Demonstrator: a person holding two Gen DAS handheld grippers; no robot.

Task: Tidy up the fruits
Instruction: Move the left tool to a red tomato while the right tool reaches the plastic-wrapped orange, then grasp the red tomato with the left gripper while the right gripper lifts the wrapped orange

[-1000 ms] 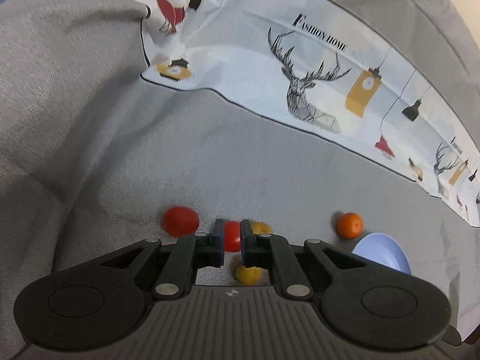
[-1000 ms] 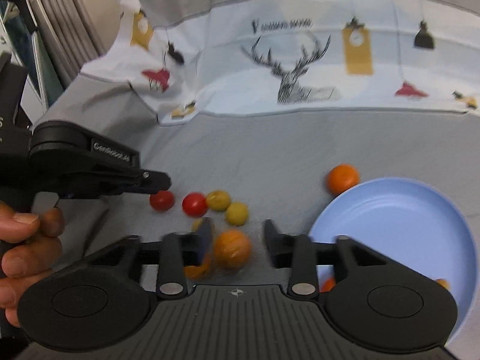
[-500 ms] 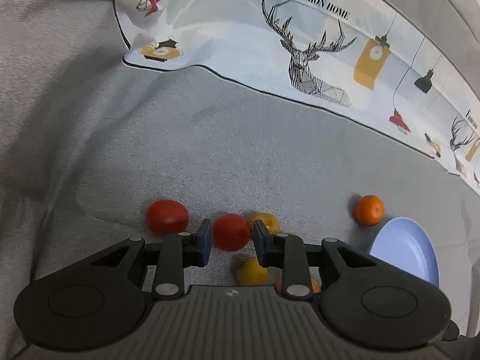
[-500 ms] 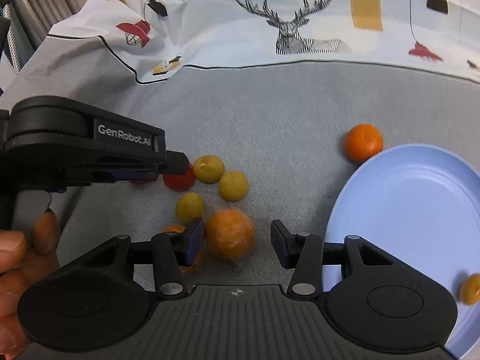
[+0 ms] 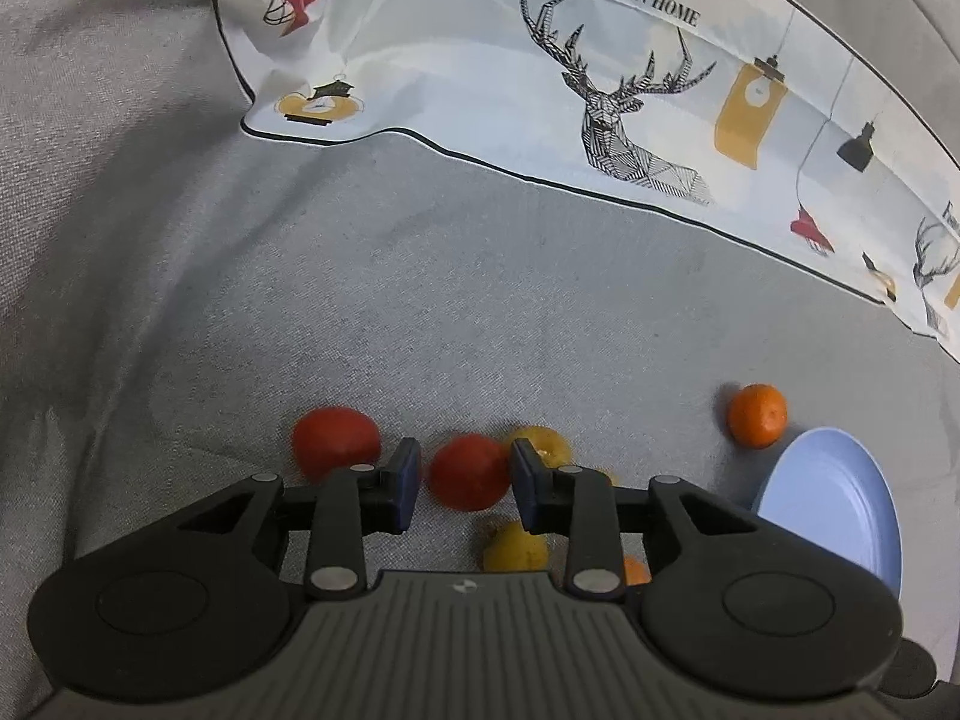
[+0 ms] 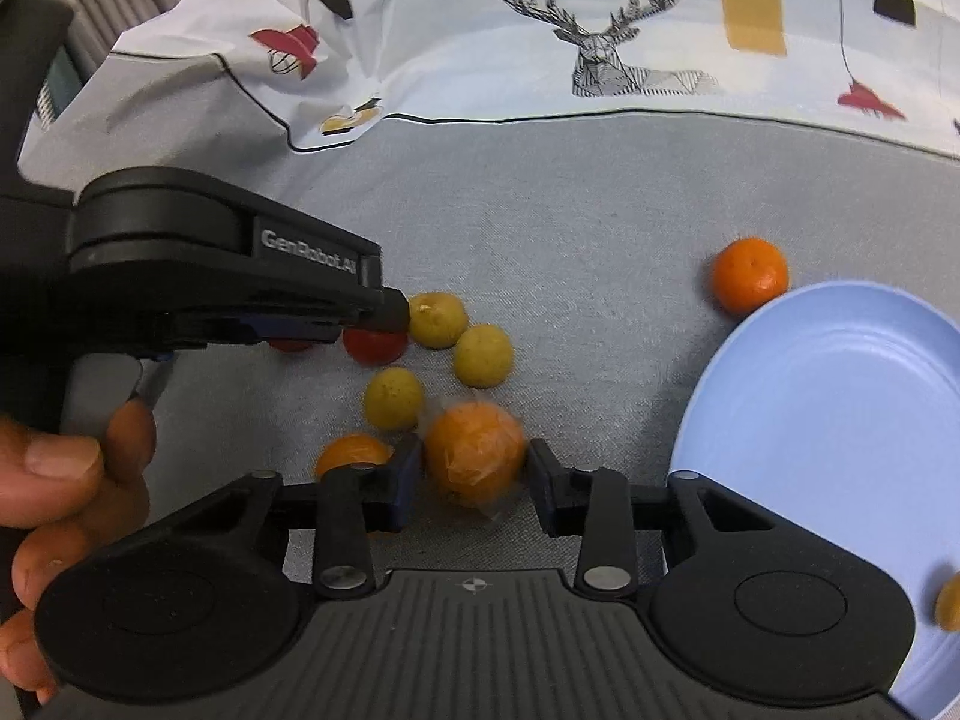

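In the lower middle of the left wrist view, a red tomato [image 5: 467, 471] on the grey cloth [image 5: 420, 300] is bracketed by the left gripper [image 5: 462, 483], whose jaws are closing, a sliver of gap still seen at each pad. In the lower middle of the right wrist view, an orange in clear film [image 6: 475, 461] is flanked by the right gripper [image 6: 471, 480], its jaws closing too, the pads not yet pressed on it. The tomato is judged soft and easily bruised, the wrapped orange slippery; each is best taken across its widest part. The blue plate [image 6: 750, 372] is cut off at the lower right. A second tomato [image 6: 291, 343] is largely hidden beneath the left gripper's body.
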